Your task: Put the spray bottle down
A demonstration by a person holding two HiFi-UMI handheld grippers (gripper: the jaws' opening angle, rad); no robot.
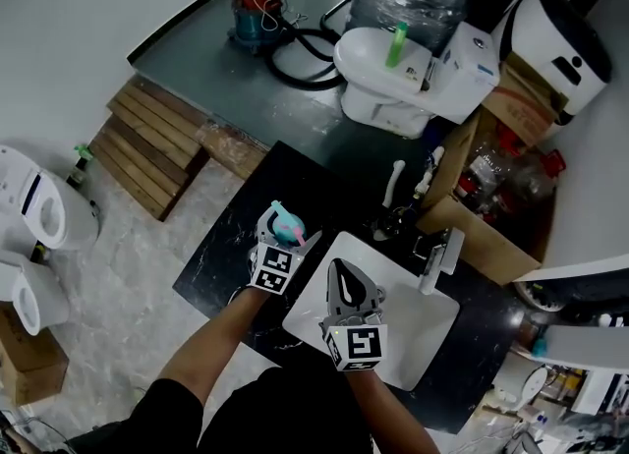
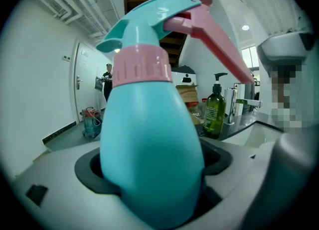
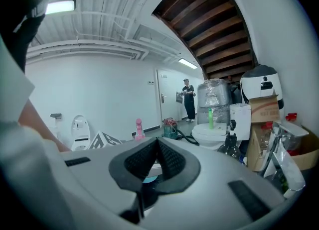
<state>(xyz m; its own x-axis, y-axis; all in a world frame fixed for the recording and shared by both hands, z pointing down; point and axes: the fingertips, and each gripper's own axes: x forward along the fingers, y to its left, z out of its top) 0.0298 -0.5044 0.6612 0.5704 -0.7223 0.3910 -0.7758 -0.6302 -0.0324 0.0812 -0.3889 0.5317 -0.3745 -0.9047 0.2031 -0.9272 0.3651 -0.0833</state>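
Note:
A teal spray bottle (image 1: 286, 227) with a pink collar and trigger stands upright in my left gripper (image 1: 278, 246), just above the black counter (image 1: 221, 255) left of the sink. In the left gripper view the bottle (image 2: 149, 124) fills the middle and the left gripper (image 2: 154, 201) is shut on its lower body. My right gripper (image 1: 341, 277) hovers over the white sink basin (image 1: 423, 334), beside the bottle. Its pads meet in the right gripper view, so the right gripper (image 3: 157, 149) is shut with nothing in it.
A faucet (image 1: 434, 257) and a dark soap bottle (image 1: 393, 218) stand at the sink's far edge; the soap bottle (image 2: 215, 112) also shows in the left gripper view. Cardboard boxes (image 1: 496, 246), toilets (image 1: 393, 74), a vacuum (image 1: 256, 10) and wooden planks (image 1: 147, 152) lie beyond the counter.

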